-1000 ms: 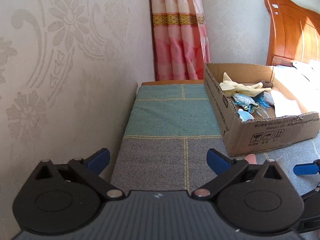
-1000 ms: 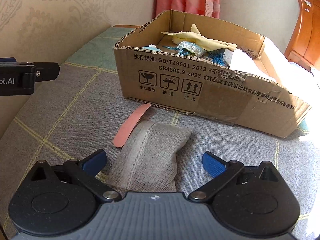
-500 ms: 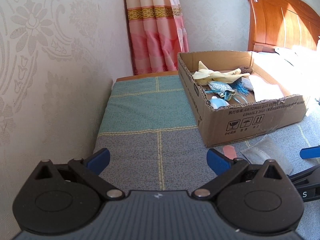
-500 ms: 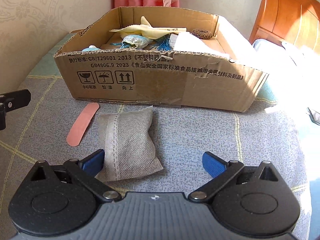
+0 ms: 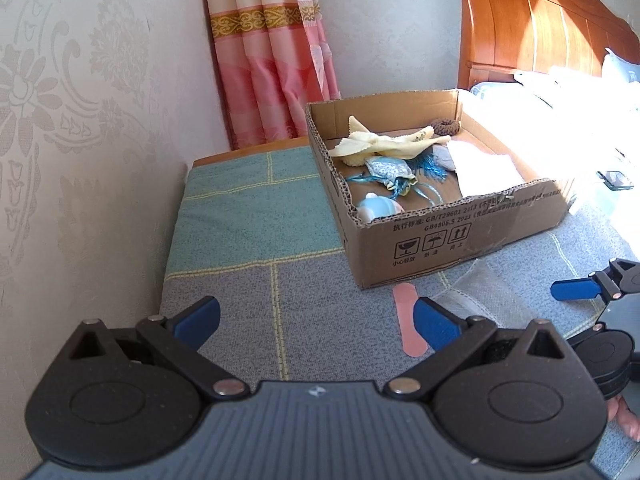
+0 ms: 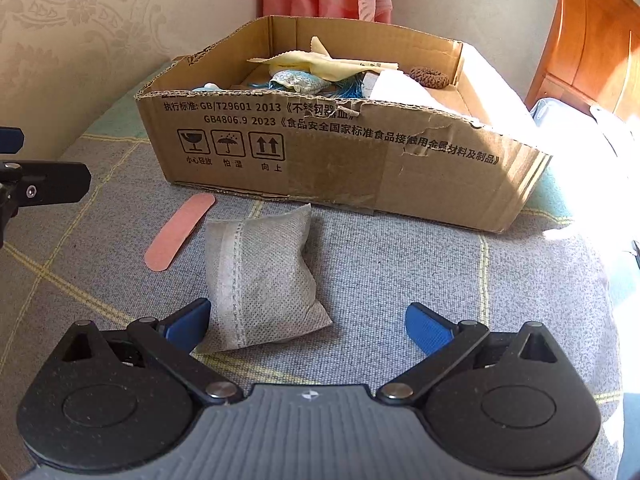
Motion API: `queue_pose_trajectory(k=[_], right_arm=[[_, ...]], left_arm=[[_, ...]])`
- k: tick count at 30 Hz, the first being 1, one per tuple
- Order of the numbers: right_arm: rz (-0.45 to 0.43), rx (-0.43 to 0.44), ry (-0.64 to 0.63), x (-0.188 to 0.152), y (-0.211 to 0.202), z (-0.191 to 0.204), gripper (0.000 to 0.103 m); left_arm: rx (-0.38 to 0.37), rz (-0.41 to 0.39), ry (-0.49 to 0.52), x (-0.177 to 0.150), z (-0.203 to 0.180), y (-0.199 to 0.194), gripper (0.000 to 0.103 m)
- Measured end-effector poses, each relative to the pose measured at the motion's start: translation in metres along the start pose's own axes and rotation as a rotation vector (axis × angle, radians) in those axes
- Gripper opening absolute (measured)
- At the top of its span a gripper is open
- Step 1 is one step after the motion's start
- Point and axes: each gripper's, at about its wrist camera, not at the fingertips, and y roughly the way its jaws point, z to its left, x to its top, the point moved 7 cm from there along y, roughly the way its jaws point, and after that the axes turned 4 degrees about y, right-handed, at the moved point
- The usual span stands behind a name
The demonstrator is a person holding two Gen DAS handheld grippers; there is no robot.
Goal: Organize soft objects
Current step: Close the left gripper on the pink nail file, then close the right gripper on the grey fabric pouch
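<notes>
A grey fabric pouch [image 6: 262,276] lies on the checked bed cover in front of an open cardboard box [image 6: 340,160]. A pink strip [image 6: 180,232] lies just left of the pouch; it also shows in the left wrist view [image 5: 408,324]. My right gripper [image 6: 308,320] is open and empty, low over the cover, with the pouch's near end between its fingers. My left gripper [image 5: 316,316] is open and empty, left of the pink strip. The box [image 5: 460,236] holds a yellow cloth [image 5: 380,144], a blue patterned pouch [image 5: 390,172], white paper and a brown hair tie [image 5: 446,126].
A patterned wall [image 5: 80,140] runs along the bed's left side. A pink curtain [image 5: 272,52] hangs behind the box. A wooden headboard [image 5: 540,28] stands at the back right, with bright sunlit bedding beside it.
Both views have swung so the box sits more centred. The right gripper has shifted right and closer over the pouch. The pouch, the strip and the box have not moved.
</notes>
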Motion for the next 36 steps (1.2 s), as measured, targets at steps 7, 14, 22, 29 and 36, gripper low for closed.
queue_pose_trajectory(k=[7,14,22,29,36], right_arm=[[-0.034,0.036,-0.044,-0.001,0.000,-0.001,0.103],[-0.089,0.082,-0.093,-0.011,-0.007,-0.009,0.103],[-0.107,0.097,-0.110,-0.014,-0.008,-0.010,0.103],[-0.102,0.092,-0.104,-0.014,-0.008,-0.009,0.103],[-0.100,0.087,-0.102,-0.013,-0.007,-0.009,0.103]], left_arm=[[-0.004,-0.026,0.023,0.009,-0.009,-0.015,0.102],[-0.031,0.036,0.015,-0.015,-0.041,0.025,0.085],[-0.087,0.036,-0.001,-0.024,-0.050,0.046,0.053],[-0.134,0.020,-0.014,-0.024,-0.050,0.052,0.038],[-0.169,0.010,0.012,-0.019,-0.056,0.052,0.017]])
